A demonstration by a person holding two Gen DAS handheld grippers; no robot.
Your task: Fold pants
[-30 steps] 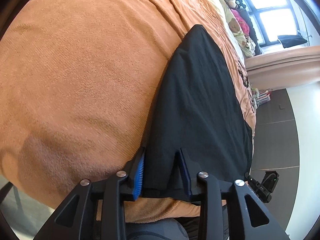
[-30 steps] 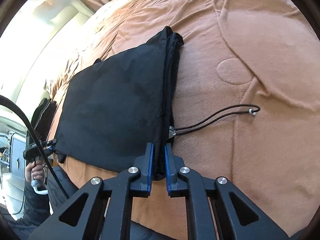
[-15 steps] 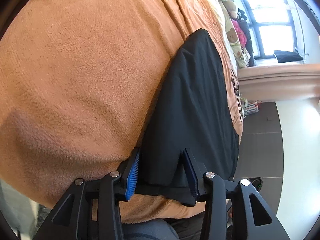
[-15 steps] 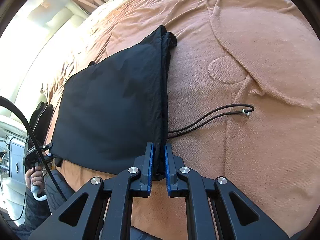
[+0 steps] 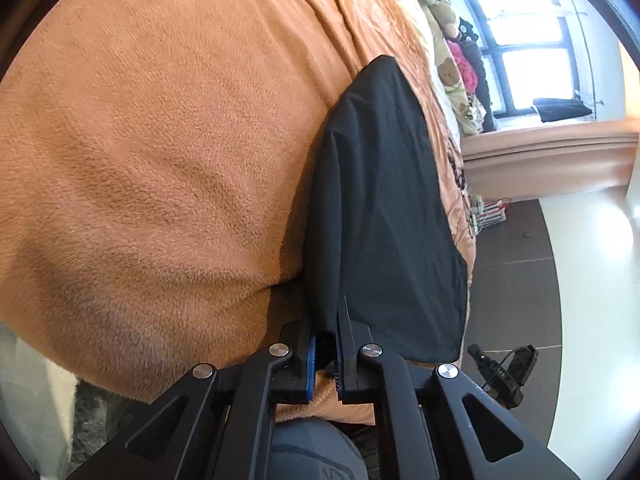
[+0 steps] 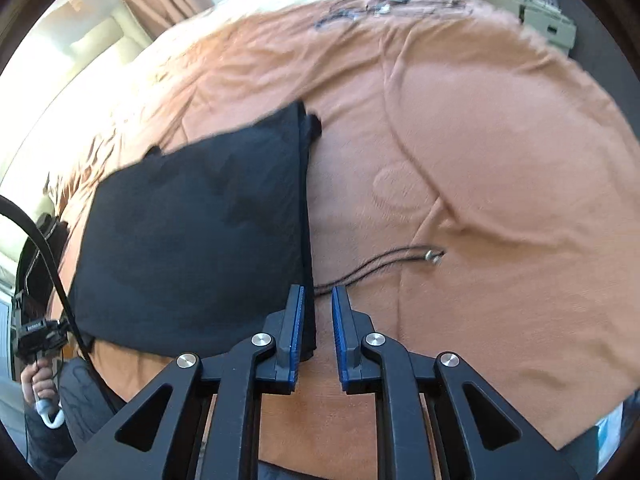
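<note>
While the pants point(image 5: 384, 208) lie folded to a compact black panel on the bed point(image 5: 160, 140), another fold looks due.
Left tongs point(image 5: 325, 350) have just clenched on the panel's near corner; right tongs point(image 6: 316, 334) have just parted, released, fabric edge between them, drawcord point(image 6: 384, 264) trailing beside the panel.

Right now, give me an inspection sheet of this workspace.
Surface: orange blanket, rumpled.
Job's things: black pants, folded, lying on the blanket; drawstring trails off to one side.
Clutter: small dark bits at the blanket's far end, too blurred to tell.
Grippers: left hand-held gripper has just closed on the pants' edge; right hand-held gripper has just been opening, pants' edge loose between its pads.
Cables: black cable beside the pants.
Surroundings: window, soft toys, dark floor.
</note>
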